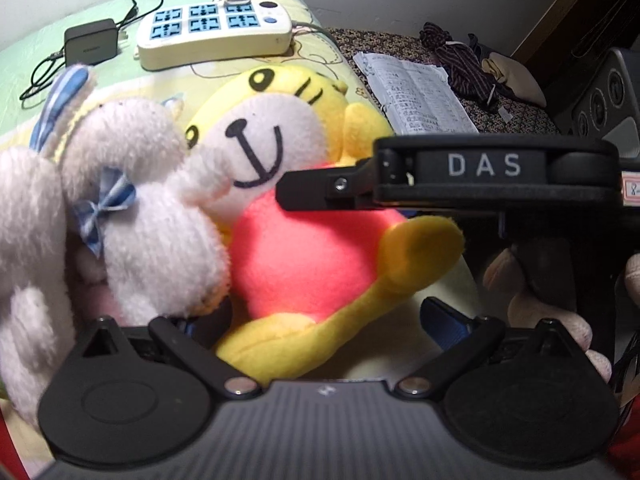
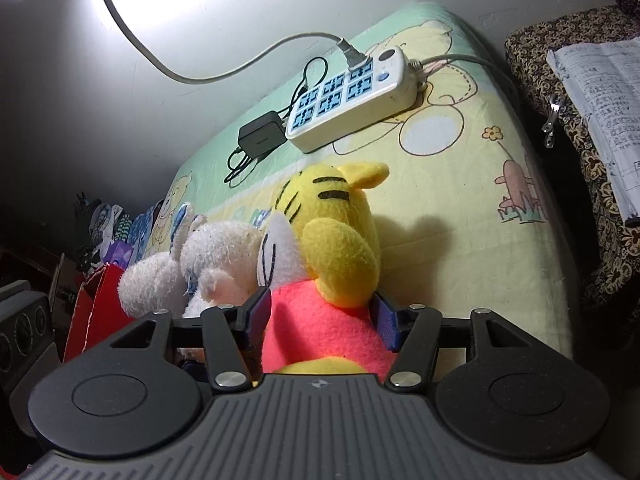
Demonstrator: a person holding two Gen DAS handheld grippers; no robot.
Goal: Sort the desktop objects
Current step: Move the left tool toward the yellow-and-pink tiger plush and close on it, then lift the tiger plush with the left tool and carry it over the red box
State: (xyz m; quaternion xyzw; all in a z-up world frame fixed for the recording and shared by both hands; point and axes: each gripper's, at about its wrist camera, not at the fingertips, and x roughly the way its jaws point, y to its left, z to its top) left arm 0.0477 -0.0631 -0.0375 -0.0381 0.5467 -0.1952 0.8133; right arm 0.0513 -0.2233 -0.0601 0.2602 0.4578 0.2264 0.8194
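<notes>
Tiger [image 2: 320, 280], a yellow plush in a pink shirt, sits between the jaws of the right gripper [image 2: 322, 324]: the blue pads flank its pink body on both sides and look to be touching the fabric. So the right jaws stand partly open with the toy's torso filling the gap; I judge this a grip, or very nearly one, on the body just under the arm. From the right wrist view the toy's long axis runs away from the camera, head far, legs near and under the gripper.

The left gripper [image 1: 320, 320] comes at the same toy from its front. Its jaws are spread wide; the right blue pad [image 1: 444, 320] is clear of everything, the left one is hidden behind the white rabbit [image 1: 152, 216]. They hold nothing. One yellow leg lies across the gap between them.

The rabbit leans against the tiger's side, touching it, so lifting one may drag the other. Both lie on a bed [image 2: 460, 200] with a cartoon-print cover, not on a surface. Further back on the cover are a power strip [image 2: 352, 96] and a black charger [image 2: 260, 136], well apart from the toys.

A red box [image 2: 96, 312] shows at the left edge of the right view, beyond the rabbit; I cannot see what is in it.
</notes>
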